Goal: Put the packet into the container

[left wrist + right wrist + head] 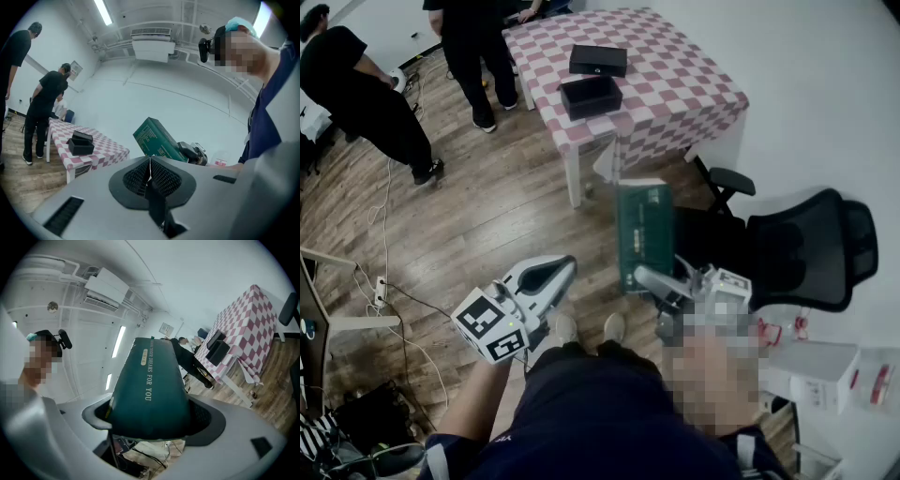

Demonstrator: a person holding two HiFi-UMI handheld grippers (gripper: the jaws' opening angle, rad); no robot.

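The right gripper (152, 419) has its jaws spread wide and clamped on the lower end of a dark green packet (150, 380). The packet fills the gap from pad to pad and rises away from the camera, with pale lettering running up its face. In the head view this right gripper (666, 286) is held out in front of the person's body, above the wooden floor (487, 216), and the packet (643, 232) points forward toward the table (675, 103).

The left gripper (150, 169) has its jaws pressed together with nothing between them. From above, the left gripper (565, 272) is raised at the end of a bent bare forearm (473, 398) and angled up to the right, with its marker cube (492, 326) toward the person.

On the checked tablecloth, well apart from the packet, sits an open black container (591, 97). Its inside is dark and I cannot tell what it holds. A second flat black box (598, 60) lies just behind it.

Only the head view shows the black office chair (806, 246) to the right. The left gripper view looks across at the packet (154, 139) from the side. Two people in black (356, 89) stand near the table's far left.
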